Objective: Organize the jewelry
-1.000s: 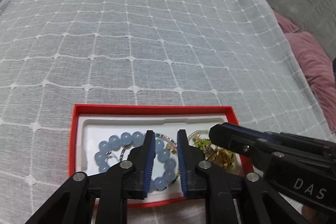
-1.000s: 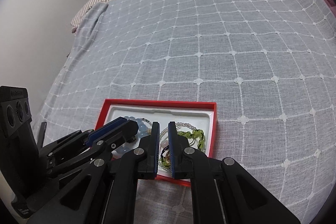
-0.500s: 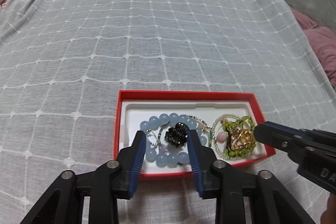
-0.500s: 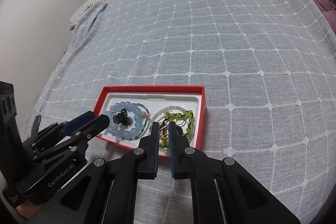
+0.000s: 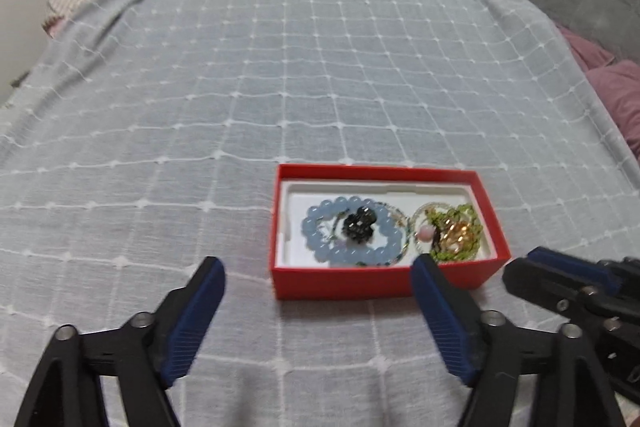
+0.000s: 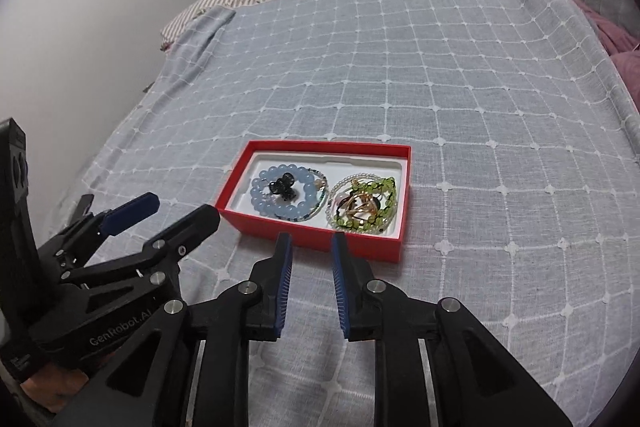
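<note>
On the bed's grid blanket (image 5: 280, 75) near its front edge sits the red jewelry box (image 5: 380, 281) with bracelets inside, left gripper (image 5: 318, 277) and right gripper (image 6: 310, 241) both opening, empty

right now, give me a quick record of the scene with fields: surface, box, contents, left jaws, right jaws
surface: grey checked bedspread
box: red box, open, white tray inside
contents: blue bead bracelet with a black piece on it; green bead bracelet with a gold piece
left jaws: left gripper opening, nothing between
right jaws: right gripper opening, nothing between
</note>
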Action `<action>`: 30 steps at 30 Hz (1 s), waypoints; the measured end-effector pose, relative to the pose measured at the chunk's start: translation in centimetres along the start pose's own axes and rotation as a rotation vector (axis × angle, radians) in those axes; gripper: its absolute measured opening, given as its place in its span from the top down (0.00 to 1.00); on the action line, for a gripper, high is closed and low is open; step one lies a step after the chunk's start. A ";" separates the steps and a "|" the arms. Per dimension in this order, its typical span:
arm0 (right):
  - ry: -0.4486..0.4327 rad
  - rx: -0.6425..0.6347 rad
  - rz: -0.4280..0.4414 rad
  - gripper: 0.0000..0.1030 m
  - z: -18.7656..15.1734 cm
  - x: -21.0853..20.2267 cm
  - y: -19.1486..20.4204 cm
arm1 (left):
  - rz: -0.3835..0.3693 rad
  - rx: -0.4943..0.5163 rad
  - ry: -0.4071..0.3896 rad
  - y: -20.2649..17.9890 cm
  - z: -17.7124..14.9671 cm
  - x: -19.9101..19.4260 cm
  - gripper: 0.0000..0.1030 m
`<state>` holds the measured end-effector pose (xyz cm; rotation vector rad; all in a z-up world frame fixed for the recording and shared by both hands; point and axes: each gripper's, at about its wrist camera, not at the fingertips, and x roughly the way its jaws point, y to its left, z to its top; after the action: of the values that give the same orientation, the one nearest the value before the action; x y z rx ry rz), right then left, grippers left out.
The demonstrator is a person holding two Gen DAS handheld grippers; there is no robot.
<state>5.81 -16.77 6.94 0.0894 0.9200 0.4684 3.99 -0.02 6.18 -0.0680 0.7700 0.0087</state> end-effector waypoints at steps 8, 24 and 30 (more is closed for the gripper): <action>-0.023 0.042 -0.027 0.35 -1.7 -1.0 -0.5 | 0.038 0.008 -0.003 0.4 -1.8 -1.0 0.10; -0.096 -0.043 -0.150 0.13 -3.8 -2.5 0.9 | 0.074 0.014 -0.019 0.5 -3.9 -1.5 0.05; -0.112 -0.066 -0.159 0.06 -4.6 -3.1 1.4 | 0.063 -0.004 -0.027 0.5 -4.3 -1.8 0.03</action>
<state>0.19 -17.40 6.81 -0.0173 0.7937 0.3426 -0.31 0.26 4.38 -0.0470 0.7453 0.0704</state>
